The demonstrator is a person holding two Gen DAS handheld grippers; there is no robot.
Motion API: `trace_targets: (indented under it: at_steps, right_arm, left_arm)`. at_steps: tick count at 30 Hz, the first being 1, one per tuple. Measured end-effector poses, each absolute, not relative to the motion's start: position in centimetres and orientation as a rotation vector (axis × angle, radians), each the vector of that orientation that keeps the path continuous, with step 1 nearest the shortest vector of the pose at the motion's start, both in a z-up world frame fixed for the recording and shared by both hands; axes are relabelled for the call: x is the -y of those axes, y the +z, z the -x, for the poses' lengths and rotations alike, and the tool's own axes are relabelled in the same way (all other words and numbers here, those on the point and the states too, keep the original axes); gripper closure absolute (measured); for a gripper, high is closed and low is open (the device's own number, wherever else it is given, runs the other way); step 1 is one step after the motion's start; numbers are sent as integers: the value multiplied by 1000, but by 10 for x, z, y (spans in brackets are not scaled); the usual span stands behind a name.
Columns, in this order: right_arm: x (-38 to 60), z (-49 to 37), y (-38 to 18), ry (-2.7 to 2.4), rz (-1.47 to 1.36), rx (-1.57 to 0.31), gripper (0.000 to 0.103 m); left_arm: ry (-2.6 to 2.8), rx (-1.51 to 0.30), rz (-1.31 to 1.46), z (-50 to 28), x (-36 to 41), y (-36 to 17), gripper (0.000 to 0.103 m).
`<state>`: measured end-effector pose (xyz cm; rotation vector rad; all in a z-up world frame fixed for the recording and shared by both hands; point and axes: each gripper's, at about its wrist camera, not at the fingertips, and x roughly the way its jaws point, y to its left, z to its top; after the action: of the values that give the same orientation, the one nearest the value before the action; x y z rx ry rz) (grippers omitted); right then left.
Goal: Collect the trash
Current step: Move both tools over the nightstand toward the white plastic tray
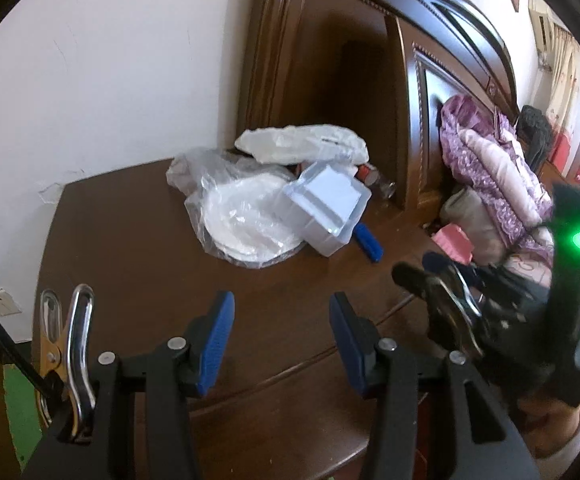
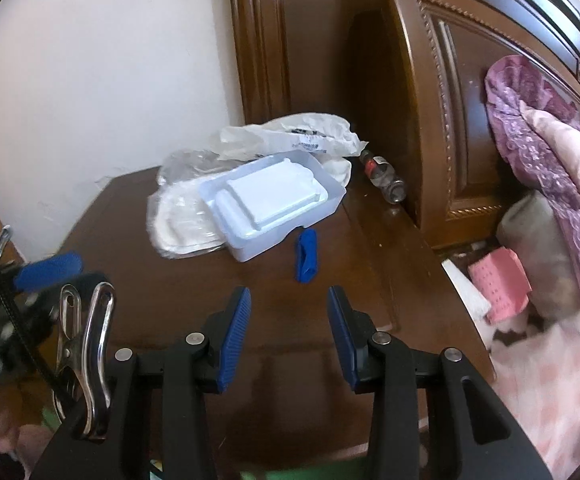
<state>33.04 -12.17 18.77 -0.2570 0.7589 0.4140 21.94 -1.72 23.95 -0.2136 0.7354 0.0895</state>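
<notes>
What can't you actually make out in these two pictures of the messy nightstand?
- Bottle, both views: too small to read its label; the plastic box covers part of it in the left view.
- Clear bag: its white contents blur behind crinkled film.
- Right gripper, left view: motion-blurred.
- Left gripper, right view: blurred and cut by the edge.
- Pink object: cannot be identified.
</notes>
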Motion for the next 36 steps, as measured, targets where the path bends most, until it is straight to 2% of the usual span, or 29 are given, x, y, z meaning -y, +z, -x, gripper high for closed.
trace_targets:
  at_steps: [12, 30, 33, 35, 36]
  right_arm:
    - [111, -377, 167, 411, 264, -818, 62]
    - [101, -382, 154, 378, 289, -793, 63]
    - [99, -380, 153, 371, 295, -788, 75]
    - [98, -378, 153, 373, 297, -787, 87]
    - [97, -377, 153, 376, 295, -788, 87]
  left_arm:
    - [122, -767, 262, -228, 1, 221, 51]
    - [110, -793, 259, -230, 4, 212, 51]
    - [108, -790, 260, -229, 5, 212, 51]
    - [103, -787, 265, -229, 5, 213, 51]
    - [101, -785, 266, -229, 5, 214, 51]
